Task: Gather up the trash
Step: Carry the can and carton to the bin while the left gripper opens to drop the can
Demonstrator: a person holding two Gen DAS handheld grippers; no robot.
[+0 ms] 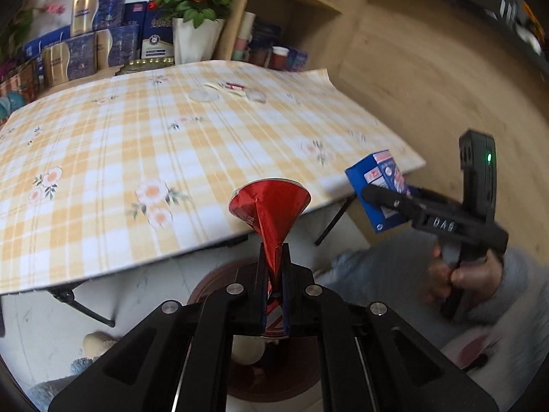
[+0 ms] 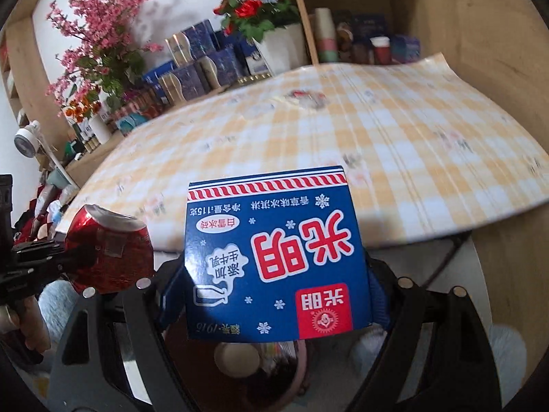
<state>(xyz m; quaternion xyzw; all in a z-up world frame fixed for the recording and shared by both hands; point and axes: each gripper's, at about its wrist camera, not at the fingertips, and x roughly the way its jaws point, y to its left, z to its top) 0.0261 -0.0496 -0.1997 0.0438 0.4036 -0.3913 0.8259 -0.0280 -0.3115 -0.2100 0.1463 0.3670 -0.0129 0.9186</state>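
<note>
My left gripper (image 1: 274, 257) is shut on a crushed red can (image 1: 269, 206), held off the near edge of the table; the can also shows in the right wrist view (image 2: 109, 252). My right gripper (image 2: 274, 274) is shut on a blue ice-cream carton (image 2: 274, 257), which also shows in the left wrist view (image 1: 384, 192), with the right gripper (image 1: 387, 199) around it. Both hover above a dark round bin (image 1: 274, 370) on the floor; the bin (image 2: 240, 370) holds some trash. More wrappers (image 1: 236, 91) lie at the table's far side.
The table has a yellow plaid cloth (image 1: 137, 144) with folding legs below. Behind it stand a white pot of red roses (image 1: 195, 17), blue boxes (image 1: 82, 51) and a wooden shelf (image 1: 295, 10) with cups. Pink blossoms (image 2: 96, 34) stand at the left.
</note>
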